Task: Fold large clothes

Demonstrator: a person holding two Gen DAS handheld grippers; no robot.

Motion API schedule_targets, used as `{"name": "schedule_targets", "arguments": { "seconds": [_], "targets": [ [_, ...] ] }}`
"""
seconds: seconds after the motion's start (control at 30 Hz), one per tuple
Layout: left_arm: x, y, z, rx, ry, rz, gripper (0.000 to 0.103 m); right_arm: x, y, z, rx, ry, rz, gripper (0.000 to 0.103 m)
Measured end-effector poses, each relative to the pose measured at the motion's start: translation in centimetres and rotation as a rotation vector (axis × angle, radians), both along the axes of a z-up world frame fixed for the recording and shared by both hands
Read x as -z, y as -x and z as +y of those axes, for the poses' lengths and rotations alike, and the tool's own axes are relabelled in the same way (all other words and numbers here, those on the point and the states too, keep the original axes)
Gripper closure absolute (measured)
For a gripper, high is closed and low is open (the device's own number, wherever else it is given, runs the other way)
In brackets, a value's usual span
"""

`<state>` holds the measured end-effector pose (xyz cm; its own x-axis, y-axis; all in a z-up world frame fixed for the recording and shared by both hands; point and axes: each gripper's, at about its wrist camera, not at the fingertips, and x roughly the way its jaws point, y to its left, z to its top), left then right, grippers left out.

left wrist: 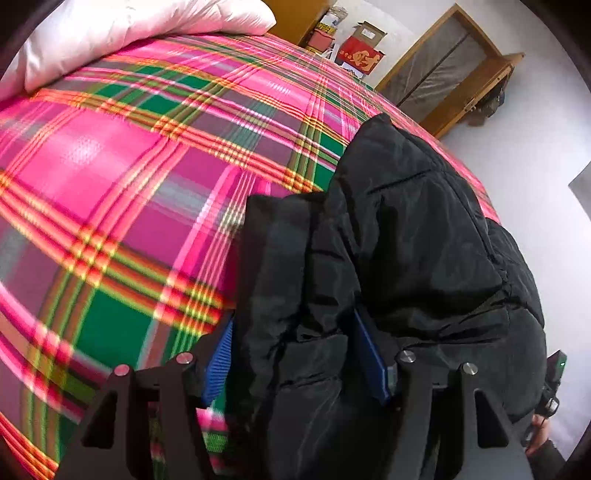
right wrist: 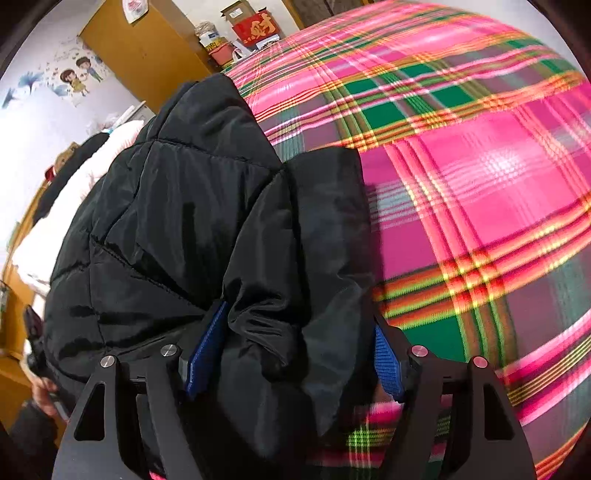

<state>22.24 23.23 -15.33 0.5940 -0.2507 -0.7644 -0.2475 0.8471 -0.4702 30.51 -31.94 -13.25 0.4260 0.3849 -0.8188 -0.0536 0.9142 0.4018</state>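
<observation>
Two grippers work one black puffer jacket (left wrist: 406, 229), which lies bunched on a pink-and-green plaid bedspread (left wrist: 122, 155). A pale pink pillow (left wrist: 129, 33) sits at the far end of the bed.

Left gripper (left wrist: 295, 354): jaws spread wide. A thick roll of jacket fabric sits between the blue pads (left wrist: 218, 362), but they stand apart from it, not squeezing. Looks like a release, or a regrasp not yet closed.

Right gripper (right wrist: 295, 354): also wide, a puffy fold of the same jacket (right wrist: 184, 221) between its pads (right wrist: 205, 350). The fabric bulges loosely; no pinch visible. Neither tool seems to carry the garment.

Jacket position: near the bed's edge, quilted body rising beyond the jaws, one folded panel draped over the top. Part of the other hand-held tool (left wrist: 552, 384) shows at the left view's lower right edge.

Judgement on the step: the fold looks laid down, both ends being let go.

- Back both tools out along the fabric so the pads do not drag the padded layer open.
- Withdraw evenly on both sides.
- Press the puffy fill flat before the next fold; it will likely spring back.
</observation>
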Motion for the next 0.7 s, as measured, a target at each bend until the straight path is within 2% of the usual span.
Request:
{"name": "schedule_targets", "arguments": {
  "seconds": [0.13, 0.4, 0.53, 0.7],
  "targets": [
    [0.6, 1.1, -0.4, 0.013, 0.018, -0.025, 0.038, 0.5, 0.8, -0.4, -0.024, -0.044, 0.004, 0.032],
    [0.5, -1.4, -0.6, 0.047, 0.000, -0.004, 0.032, 1.1, -0.8, 0.6, -0.034, -0.057, 0.007, 0.031],
    [0.5, -0.7, -0.8, 0.047, 0.007, -0.011, 0.033, 1.0, 0.4, 0.2, -0.035, -0.086, 0.013, 0.043],
    [0.8, -1.7, -0.7, 0.068, 0.012, -0.011, 0.033, 1.5, -0.1, -0.4, -0.040, -0.091, 0.018, 0.045]
  ]
}}
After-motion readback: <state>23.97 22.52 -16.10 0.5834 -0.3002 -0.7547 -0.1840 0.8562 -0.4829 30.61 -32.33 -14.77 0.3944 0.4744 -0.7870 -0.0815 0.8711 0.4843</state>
